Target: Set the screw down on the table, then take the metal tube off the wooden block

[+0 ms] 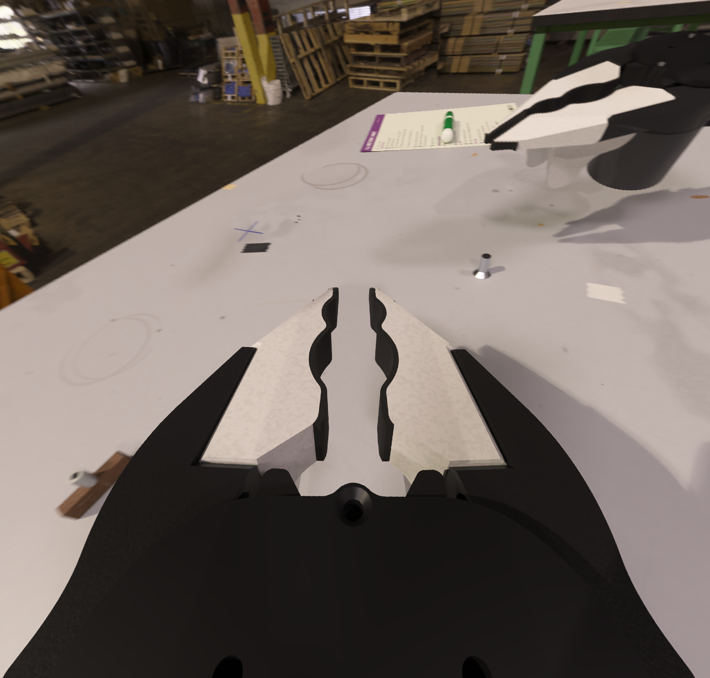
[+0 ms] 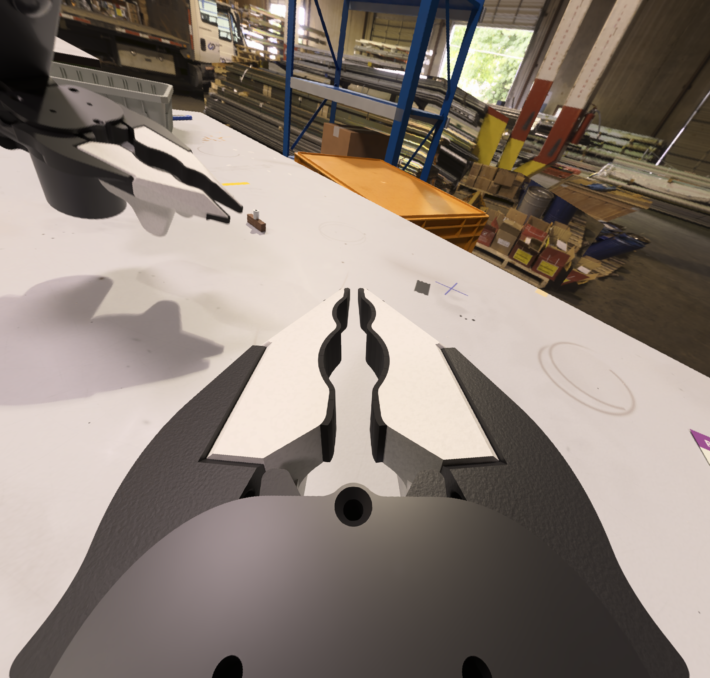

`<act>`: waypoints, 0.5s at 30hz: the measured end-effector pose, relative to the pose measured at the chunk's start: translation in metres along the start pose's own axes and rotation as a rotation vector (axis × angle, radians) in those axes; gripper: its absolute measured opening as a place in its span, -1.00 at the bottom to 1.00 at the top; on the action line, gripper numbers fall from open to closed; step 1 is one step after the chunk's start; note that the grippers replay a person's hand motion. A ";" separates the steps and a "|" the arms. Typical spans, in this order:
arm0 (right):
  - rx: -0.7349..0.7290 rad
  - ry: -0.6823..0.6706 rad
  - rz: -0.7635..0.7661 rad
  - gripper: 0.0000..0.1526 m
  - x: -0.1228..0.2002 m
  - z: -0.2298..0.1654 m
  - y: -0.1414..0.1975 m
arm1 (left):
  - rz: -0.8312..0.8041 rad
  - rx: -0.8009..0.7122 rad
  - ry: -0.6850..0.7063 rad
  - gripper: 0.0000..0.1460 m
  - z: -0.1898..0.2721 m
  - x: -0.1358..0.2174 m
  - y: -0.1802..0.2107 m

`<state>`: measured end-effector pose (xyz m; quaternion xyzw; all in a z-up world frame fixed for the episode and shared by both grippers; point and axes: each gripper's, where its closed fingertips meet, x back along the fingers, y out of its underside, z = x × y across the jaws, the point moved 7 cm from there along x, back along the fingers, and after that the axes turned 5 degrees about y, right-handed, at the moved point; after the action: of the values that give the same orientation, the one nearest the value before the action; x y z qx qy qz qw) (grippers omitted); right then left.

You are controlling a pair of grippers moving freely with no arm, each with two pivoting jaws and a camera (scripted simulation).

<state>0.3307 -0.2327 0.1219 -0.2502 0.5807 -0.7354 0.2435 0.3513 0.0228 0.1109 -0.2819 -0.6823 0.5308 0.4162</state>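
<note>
Spanning a warehouse, white table [image 1: 384, 217] bears screw [image 1: 481, 266]; both grippers' fingers spread, empty.

Right tongs [image 2: 354, 293] hover over the white desk [image 2: 269, 275], tips nearly together with just a thin gap and nothing in it. Ahead and to the left, the left tongs [image 2: 230, 213] hang above the desk too, tips just beside a small wooden block [image 2: 256, 223] with a short metal tube [image 2: 256, 212] standing upright on it.
</note>
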 end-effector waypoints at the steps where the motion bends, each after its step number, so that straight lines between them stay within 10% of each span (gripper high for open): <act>1: 0.000 0.005 -0.004 -0.93 0.000 0.000 0.001 | 0.000 -0.009 -0.024 -0.78 -0.004 0.003 -0.002; 8: -0.016 -0.006 -0.036 -0.93 -0.003 0.002 0.008 | -0.089 -0.231 -0.233 -0.84 -0.074 0.062 -0.055; 15: -0.007 -0.025 -0.064 -0.94 -0.007 -0.001 0.013 | -0.772 -0.182 0.308 -0.88 -0.148 0.061 -0.006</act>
<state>0.3362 -0.2297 0.1086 -0.2786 0.5720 -0.7377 0.2259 0.4500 0.1445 0.1464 -0.1173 -0.7119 0.2253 0.6547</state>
